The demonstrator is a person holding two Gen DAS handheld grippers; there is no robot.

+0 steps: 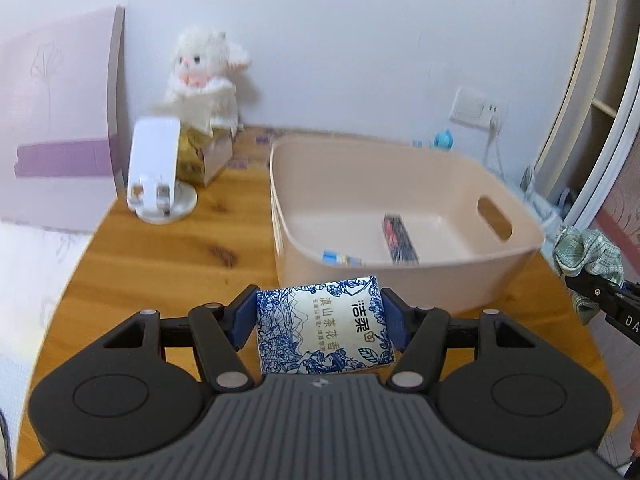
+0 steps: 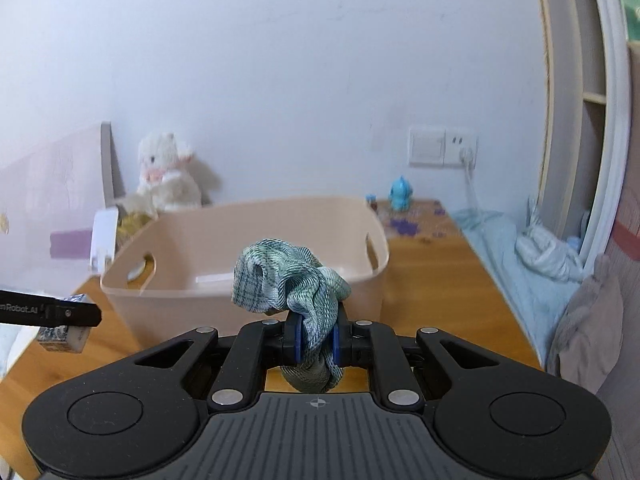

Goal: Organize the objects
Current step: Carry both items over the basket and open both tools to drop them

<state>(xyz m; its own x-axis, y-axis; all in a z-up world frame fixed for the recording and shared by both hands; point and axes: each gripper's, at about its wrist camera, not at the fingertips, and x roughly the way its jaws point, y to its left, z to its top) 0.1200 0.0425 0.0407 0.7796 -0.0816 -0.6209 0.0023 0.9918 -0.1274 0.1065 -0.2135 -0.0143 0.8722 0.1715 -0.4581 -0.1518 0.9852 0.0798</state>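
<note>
1. My left gripper (image 1: 322,322) clamps one blue-and-white tissue pack (image 1: 324,326), held just in front of the single beige bin (image 1: 404,276).
2. My right gripper (image 2: 316,340) pinches one green plaid cloth (image 2: 290,278), near the bin's front wall.
3. Two items lie inside: a dark box (image 1: 400,240) and a small blue-labelled tube (image 1: 342,258).

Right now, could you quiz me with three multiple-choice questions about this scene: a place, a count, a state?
1. Where is the plush rabbit?
A. in the basket
B. against the back wall
C. on the floor

2. How many items lie in the beige basket?
A. none
B. two
C. five

3. What does the right claw hold?
A. a green checked cloth
B. nothing
C. a lamp

Answers: 1 B, it sits behind the white lamp. 2 B, a dark box and a small blue tube. 3 A, the green checked cloth is pinched between its pads.
</note>
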